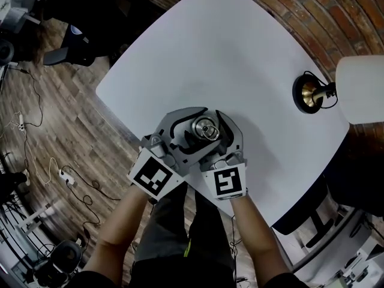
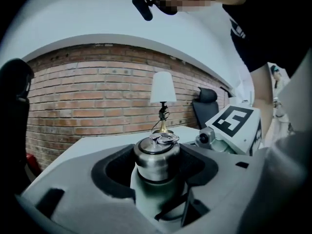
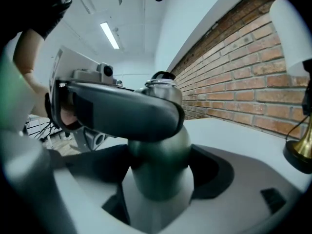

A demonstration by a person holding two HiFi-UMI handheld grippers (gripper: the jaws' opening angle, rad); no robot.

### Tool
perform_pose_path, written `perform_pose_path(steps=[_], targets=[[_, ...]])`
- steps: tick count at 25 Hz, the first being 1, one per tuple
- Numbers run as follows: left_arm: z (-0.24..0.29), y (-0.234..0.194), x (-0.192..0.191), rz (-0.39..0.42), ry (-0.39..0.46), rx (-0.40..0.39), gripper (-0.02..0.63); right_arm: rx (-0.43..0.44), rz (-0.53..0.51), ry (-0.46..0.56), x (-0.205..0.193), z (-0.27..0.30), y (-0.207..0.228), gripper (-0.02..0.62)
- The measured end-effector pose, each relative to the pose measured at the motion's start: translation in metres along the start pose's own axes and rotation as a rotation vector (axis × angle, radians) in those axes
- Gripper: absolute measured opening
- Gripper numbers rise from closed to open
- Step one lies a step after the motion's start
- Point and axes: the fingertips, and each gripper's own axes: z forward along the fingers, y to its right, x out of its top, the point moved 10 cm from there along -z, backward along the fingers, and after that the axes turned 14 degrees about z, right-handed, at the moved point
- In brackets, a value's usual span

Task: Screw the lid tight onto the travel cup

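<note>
Here, green travel cup (image 3: pixel 158 152), steel lid (image 2: pixel 156 154); right hand-held gripper (image 3: pixel 163 177) clamps it; left hand-held gripper (image 2: pixel 157 173) slack.

Head view: you're looking steeply down from well above the travel cup (image 1: pixel 204 129). It takes in most of the table (image 1: pixel 240 47), with the lamp (image 1: pixel 313 95) to the cup's right and the brick wall (image 1: pixel 288 5) beyond the cup.

Left gripper view: low and tight on the cup, facing the wall, with the lamp straight behind the cup.

Right gripper view: just as close to the cup, with the wall running off to the cup's right and the lamp at the frame edge.

All three views share the cup, lamp and wall.
</note>
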Motion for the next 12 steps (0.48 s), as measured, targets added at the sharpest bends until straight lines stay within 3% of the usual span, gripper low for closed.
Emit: perform_pose_path(steps=[4, 12], targets=[[0.004, -0.011, -0.004, 0.036, 0.054, -0.215, 0.27, 0.005, -0.001, 0.004, 0.0, -0.001, 0.002, 0.357], [0.013, -0.025, -0.011, 0.078, 0.019, -0.544, 0.27, 0.011, 0.012, 0.009, 0.0, -0.001, 0.002, 0.357]])
